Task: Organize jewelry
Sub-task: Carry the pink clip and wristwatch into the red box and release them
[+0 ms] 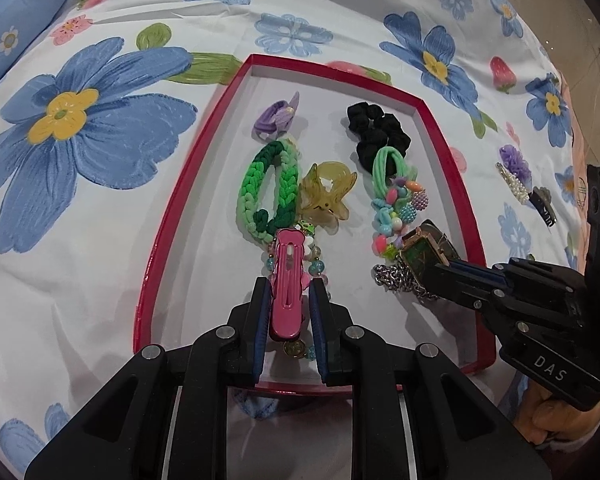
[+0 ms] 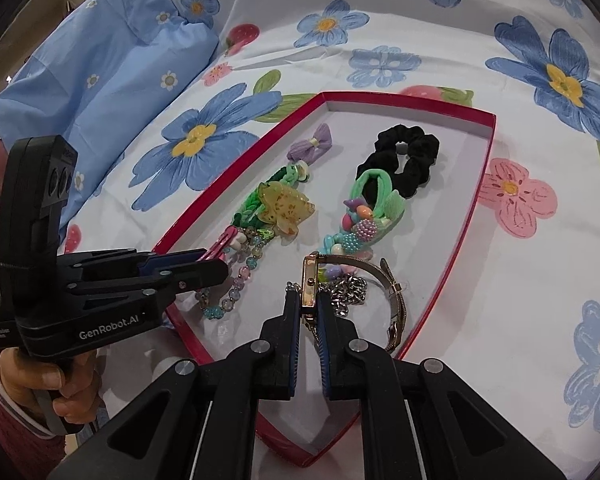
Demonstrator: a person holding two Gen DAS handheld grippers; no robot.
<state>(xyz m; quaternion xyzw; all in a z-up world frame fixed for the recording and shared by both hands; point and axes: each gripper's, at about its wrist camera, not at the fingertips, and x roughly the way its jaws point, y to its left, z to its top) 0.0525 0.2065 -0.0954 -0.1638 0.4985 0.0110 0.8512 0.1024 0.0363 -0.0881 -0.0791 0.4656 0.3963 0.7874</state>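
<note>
Tray edges: the shallow red-rimmed white tray (image 1: 452, 152) sits on a white bedsheet with big blue flowers (image 1: 80, 128), low red walls all round, so both grippers come in over the near rim.
Open room: bare white floor along the tray's left wall and far end; the middle's packed with a black fabric scrunchie (image 2: 410, 156), a braided green hair tie (image 1: 266, 188), a yellow translucent star-shaped claw clip (image 1: 326, 196) and a mint hair tie with pastel beads (image 1: 392, 196).
Left gripper (image 1: 290, 284): nearly closed, pinching a pink plastic snap hair clip (image 1: 287, 280) that pokes out past the tips, right over a pastel glass bead bracelet (image 2: 236, 280).
Right gripper (image 2: 310, 304): squeezed tight on a gold square-cased watch with a green face (image 1: 418, 254), held edge-on above a silver chain (image 2: 348, 288) in the near-right part of the tray.
Outside the tray: a pearl barrette (image 1: 514, 184) and a purple flower clip (image 1: 516, 160) lie on the sheet, off to the right.
</note>
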